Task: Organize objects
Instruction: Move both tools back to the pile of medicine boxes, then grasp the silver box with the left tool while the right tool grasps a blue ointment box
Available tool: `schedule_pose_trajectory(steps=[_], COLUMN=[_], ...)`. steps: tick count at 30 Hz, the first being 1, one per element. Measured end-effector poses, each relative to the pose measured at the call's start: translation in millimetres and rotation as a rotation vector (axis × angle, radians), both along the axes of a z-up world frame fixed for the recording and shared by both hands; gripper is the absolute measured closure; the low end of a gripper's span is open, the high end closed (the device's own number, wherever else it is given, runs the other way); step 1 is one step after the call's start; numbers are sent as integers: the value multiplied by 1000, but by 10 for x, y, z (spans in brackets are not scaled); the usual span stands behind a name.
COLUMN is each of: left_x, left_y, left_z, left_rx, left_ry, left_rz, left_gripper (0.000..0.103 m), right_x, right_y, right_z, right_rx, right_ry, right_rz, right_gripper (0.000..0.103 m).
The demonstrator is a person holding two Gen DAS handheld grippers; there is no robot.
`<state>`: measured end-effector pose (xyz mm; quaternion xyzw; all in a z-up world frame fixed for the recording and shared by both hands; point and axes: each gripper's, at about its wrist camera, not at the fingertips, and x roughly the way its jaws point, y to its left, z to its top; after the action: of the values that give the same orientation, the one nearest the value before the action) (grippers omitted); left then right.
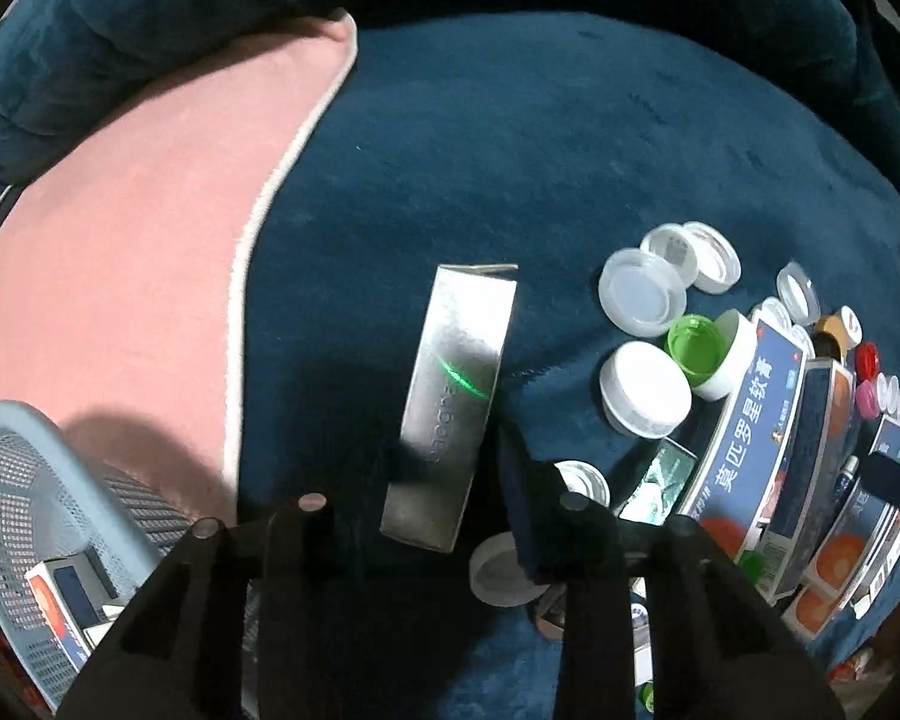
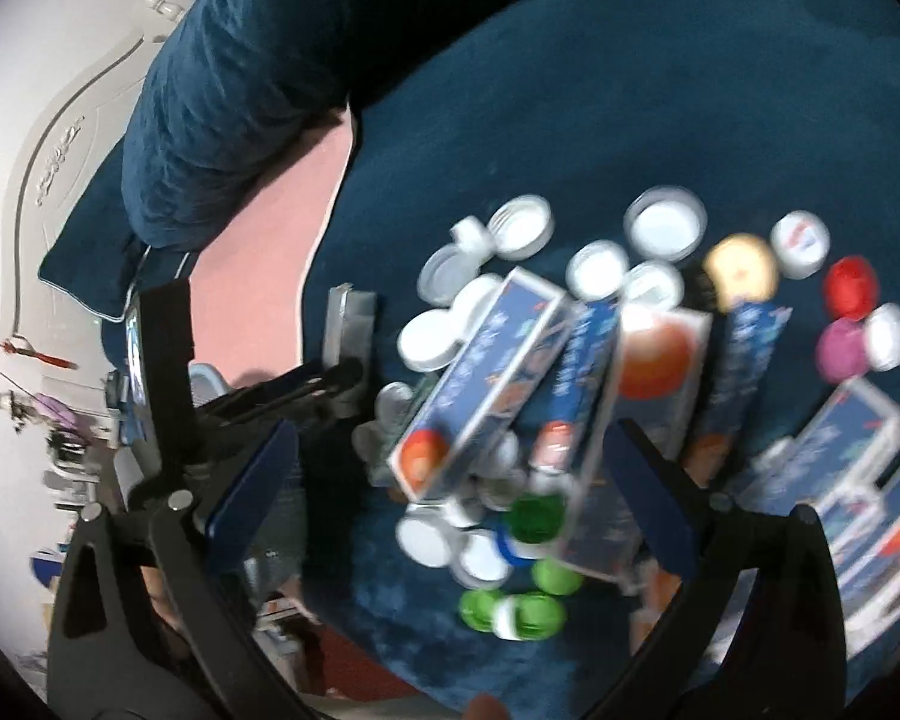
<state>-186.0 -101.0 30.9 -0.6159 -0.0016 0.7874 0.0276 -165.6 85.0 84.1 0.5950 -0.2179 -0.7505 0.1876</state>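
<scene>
The left tongs [image 1: 450, 474] pinch the near end of a silver box [image 1: 450, 408] lying on the blue cushion [image 1: 570, 150], with a blue basket [image 1: 48, 510] at eight o'clock. The right tongs [image 2: 450, 474] stand spread wide above a heap of blue cartons [image 2: 480, 384] and bottle caps [image 2: 666, 222], touching nothing.

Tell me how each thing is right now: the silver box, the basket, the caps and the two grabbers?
Silver box: lying flat on the blue blanket, flap shut, between the left gripper's fingers.
Left gripper: closed on the silver box.
Right gripper: open, holding nothing, above the blue boxes.
Basket: holds one small box.
Caps: loose, scattered on the blanket.
</scene>
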Motion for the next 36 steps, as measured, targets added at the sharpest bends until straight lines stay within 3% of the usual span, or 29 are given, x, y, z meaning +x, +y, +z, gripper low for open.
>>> schedule_pose_trajectory(steps=[6, 10, 11, 13, 14, 16, 18, 20, 24, 28, 29, 30, 32, 36], left_x=[-11, 11, 3, 9, 11, 9, 12, 24, 74, 66, 74, 71, 71, 82], left_y=[34, 56, 65, 88, 82, 18, -12, -39, -77, -25, -5, 3, 2, -17], left_z=[0, -13, -11, -20, -23, -18, 18, 60, 115, 69, 42, 32, 40, 32], left_rx=[6, -3, -16, -27, -29, -22, -8, 17, 40, 35, 33, 31, 33, 35], left_ry=[9, 10, 13, 12, 6, 0, 8, 8, 14, -8, -13, -16, -15, -6], left_rz=[14, 27, 20, 11, 13, 30, 39, 53, 64, 41, 36, 31, 31, 24], left_gripper=[50, 49, 49, 52, 61, 72, 75, 76, 76, 76, 76, 76, 76, 76], right_x=[-159, -240, -254, -274, -268, -210, -185, -151, -129, -138, -146, -150, -132, -160], right_y=[-224, -271, -277, -276, -268, -205, -161, -129, -70, -45, -60, -73, -85, -246], right_z=[-211, -383, -436, -554, -620, -678, -628, -536, -456, -516, -517, -505, -459, -338], right_rx=[26, -12, -14, 5, 29, -1, -10, 7, -18, -39, -28, -14, -48, 13], right_ry=[-52, -145, -165, -209, -233, -245, -229, -190, -160, -207, -203, -193, -164, -91], right_rz=[-62, -103, -105, -116, -112, -126, -123, -114, -114, -145, -152, -168, -209, -198], right_gripper=[3, 17, 23, 45, 64, 70, 83, 87, 87, 81, 67, 37, 7, 9])
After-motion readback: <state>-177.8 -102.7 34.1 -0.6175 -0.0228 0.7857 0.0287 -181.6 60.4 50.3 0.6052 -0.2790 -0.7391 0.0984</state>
